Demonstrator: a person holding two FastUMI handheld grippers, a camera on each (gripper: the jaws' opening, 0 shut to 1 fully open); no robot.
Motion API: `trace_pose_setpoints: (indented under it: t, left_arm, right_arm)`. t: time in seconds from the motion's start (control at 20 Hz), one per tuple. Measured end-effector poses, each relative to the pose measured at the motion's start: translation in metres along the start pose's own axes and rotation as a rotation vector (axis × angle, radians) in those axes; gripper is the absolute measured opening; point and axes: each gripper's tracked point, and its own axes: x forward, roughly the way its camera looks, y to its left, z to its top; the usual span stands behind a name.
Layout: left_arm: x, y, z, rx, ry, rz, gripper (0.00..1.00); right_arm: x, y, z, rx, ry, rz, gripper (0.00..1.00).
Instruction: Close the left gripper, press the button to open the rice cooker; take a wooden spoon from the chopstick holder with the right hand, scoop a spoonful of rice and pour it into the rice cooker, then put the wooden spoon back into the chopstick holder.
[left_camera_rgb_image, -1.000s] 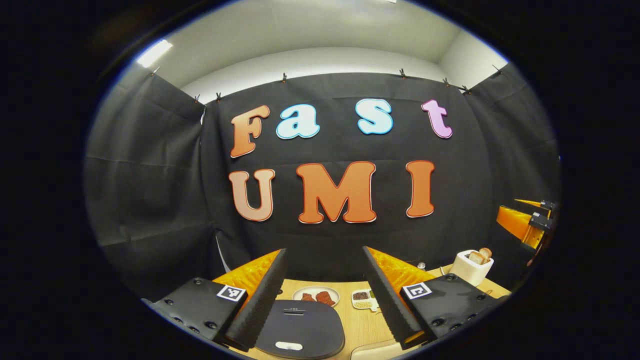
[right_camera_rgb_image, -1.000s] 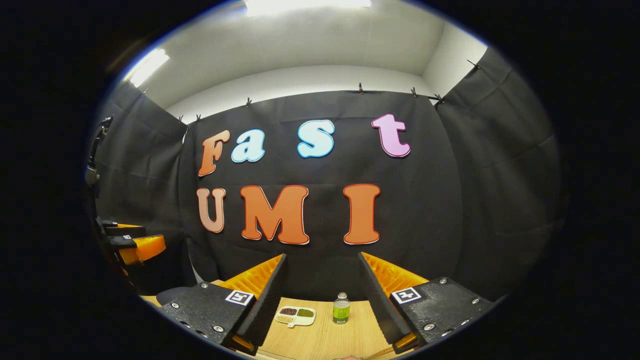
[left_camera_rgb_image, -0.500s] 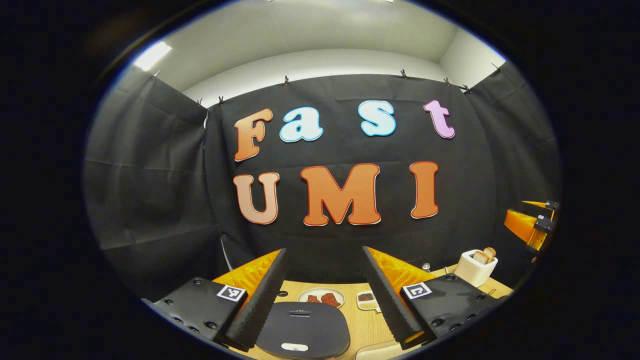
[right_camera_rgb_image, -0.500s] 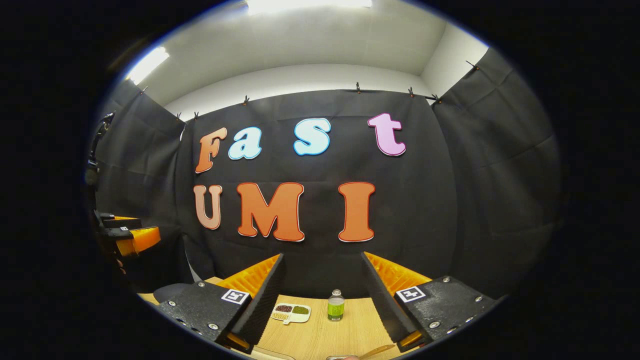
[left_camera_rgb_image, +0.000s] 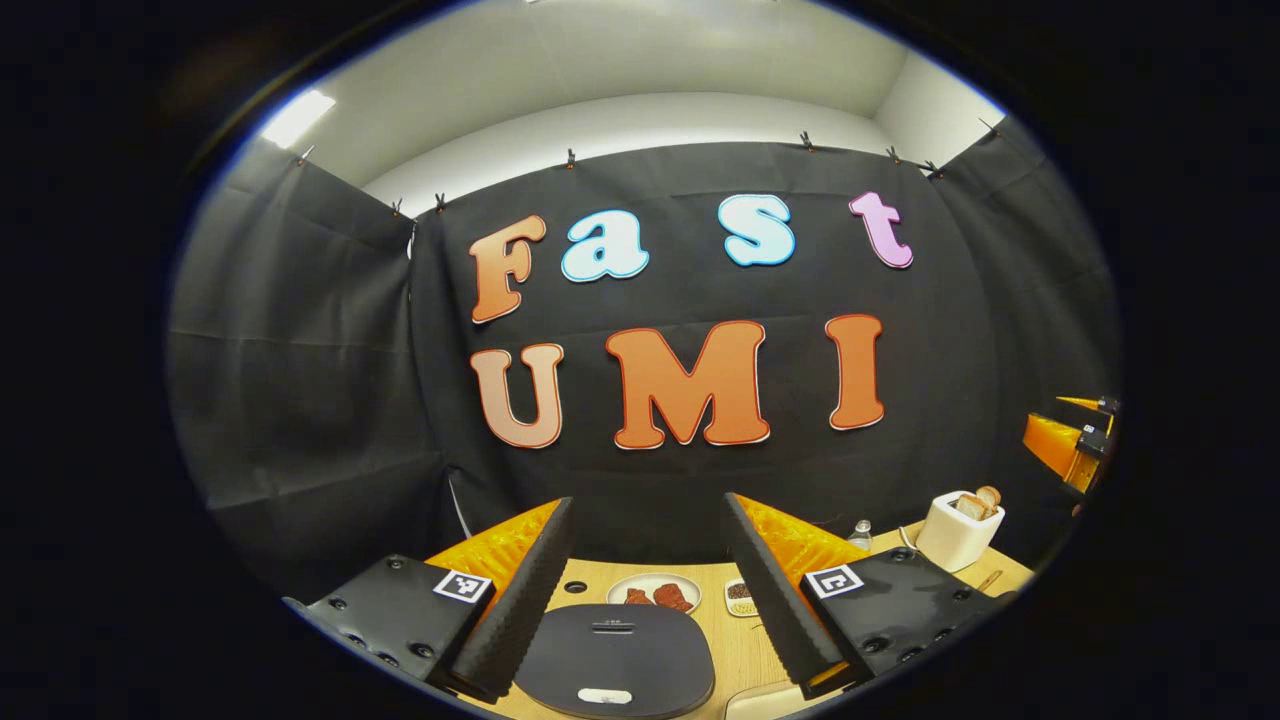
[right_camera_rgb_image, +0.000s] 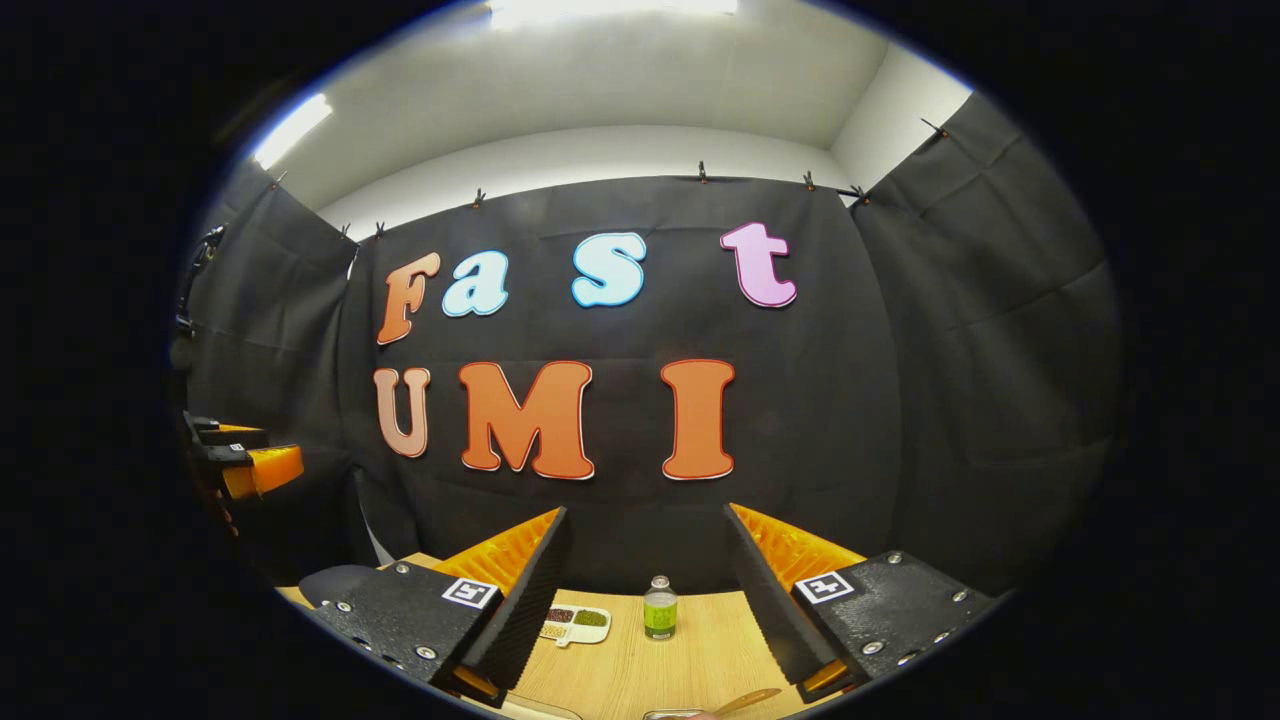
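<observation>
Dark grey rice cooker (left_camera_rgb_image: 615, 655) (lid), green-labelled bottle (right_camera_rgb_image: 659, 610) — white toaster (left_camera_rgb_image: 958, 533), pale wooden table (right_camera_rgb_image: 640, 660).

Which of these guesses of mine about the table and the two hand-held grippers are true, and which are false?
1. The rice cooker has its lid down. True.
2. The left hand-held gripper is squeezed shut. False: its fingers stand apart with nothing between them.
3. Bread sticks up from the toaster. True.
4. The right hand-held gripper grips the green bottle. False: it is open, and the bottle stands on the table beyond it.
5. The plate behind the cooker is bare. False: reddish food lies on it.
</observation>
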Motion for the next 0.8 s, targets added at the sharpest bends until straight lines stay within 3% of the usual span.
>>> trace_pose_setpoints:
  t: [0.05,0.25,0.3,0.4,0.65,0.8]
  left_arm:
    - [0.001,0.001,-0.001,0.001,0.004,0.001,0.92]
    - [0.006,0.0,-0.007,0.014,0.035,-0.01,0.46]
    - [0.009,0.001,-0.013,0.018,0.056,-0.013,0.34]
    - [0.011,-0.003,-0.03,0.015,0.127,-0.038,0.11]
    - [0.011,-0.005,-0.106,-0.031,0.478,-0.08,0.06]
    - [0.006,0.009,-0.154,0.003,0.685,-0.073,0.06]
  right_arm:
    - [0.0,-0.002,-0.001,-0.004,0.003,-0.005,0.92]
    - [-0.001,-0.008,-0.007,-0.013,0.017,-0.023,0.93]
    - [-0.003,-0.009,-0.008,-0.014,0.02,-0.029,0.97]
    - [-0.004,-0.013,-0.011,-0.012,0.026,-0.039,0.97]
    - [-0.007,-0.022,-0.022,-0.011,0.052,-0.061,0.93]
    - [-0.01,-0.03,-0.032,-0.016,0.073,-0.088,0.93]
